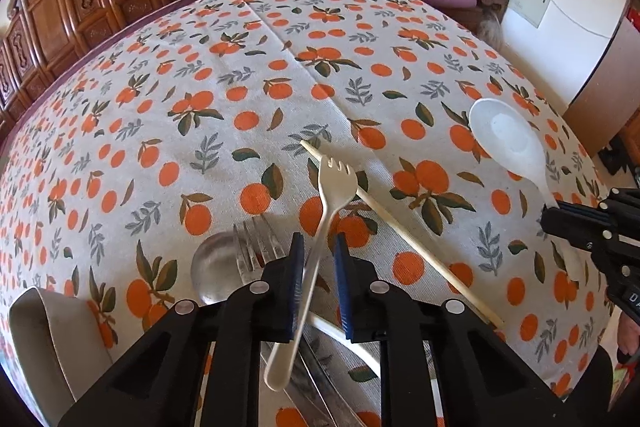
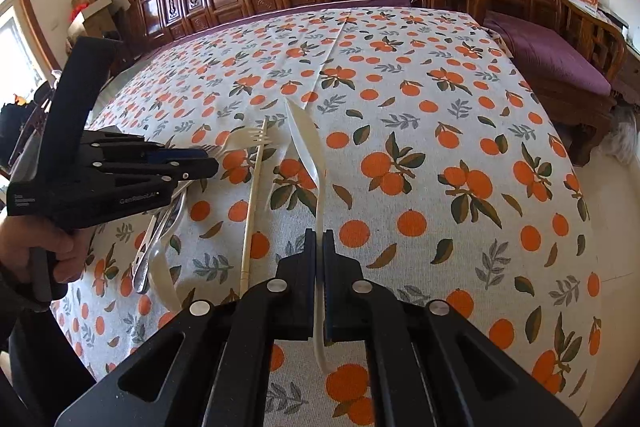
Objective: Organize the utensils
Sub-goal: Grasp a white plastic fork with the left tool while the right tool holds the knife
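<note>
Left gripper (image 1: 318, 255) seen with jaws apart, white plastic fork (image 1: 316, 227) loose between them, tines pointing ahead. Metal spoon (image 1: 214, 267) and metal fork (image 1: 256, 243) just left of that gripper on the desk (image 1: 160, 87); chopstick (image 1: 400, 231) just right. Right gripper (image 2: 319, 247) clamped tight on handle of white plastic spoon (image 2: 306, 143), bowl extending forward.
</note>
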A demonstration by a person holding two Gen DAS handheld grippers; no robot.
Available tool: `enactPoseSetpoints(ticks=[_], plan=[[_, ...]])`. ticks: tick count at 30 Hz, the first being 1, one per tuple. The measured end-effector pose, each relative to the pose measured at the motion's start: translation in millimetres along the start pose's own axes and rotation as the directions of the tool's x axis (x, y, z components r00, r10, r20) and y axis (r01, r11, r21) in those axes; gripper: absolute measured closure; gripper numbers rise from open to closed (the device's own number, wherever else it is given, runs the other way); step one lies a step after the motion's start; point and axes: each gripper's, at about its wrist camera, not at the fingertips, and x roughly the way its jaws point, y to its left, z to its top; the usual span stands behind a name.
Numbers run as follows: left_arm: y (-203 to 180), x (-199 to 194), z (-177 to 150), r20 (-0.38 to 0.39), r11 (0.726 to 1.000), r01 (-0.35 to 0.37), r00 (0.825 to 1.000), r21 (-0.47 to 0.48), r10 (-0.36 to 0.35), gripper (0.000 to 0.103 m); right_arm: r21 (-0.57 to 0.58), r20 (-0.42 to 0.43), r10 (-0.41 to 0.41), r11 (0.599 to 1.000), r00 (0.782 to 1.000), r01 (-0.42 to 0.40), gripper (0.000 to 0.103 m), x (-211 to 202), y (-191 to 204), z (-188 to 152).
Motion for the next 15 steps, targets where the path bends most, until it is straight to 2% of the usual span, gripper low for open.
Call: enactPoseSetpoints(ticks=[3,7,15], plan=[[-2.6,5.0,-0.7,-0.02,1.0,-0.011,1.0,0.013,0.011,0.089,0.0,0.0,0.0,1.0,1.0,0.0,0.099,-0.4,0.3,0.1],[-1.6,5.7,-2.7,-0.024,1.0,-0.024,0.999,0.01,0.025,0.097,-0.005,0.004,0.0,1.0,1.0,0.0,0.099,-1.6,2.0,1.1],[0.4,-25.6,-5.0,0.029,1.0,-0.018,0.999,-0.002,0.018,0.097,-0.018,0.023,0.002,1.0,1.0,-0.002,0.099,-12.2,13.0,8.5]])
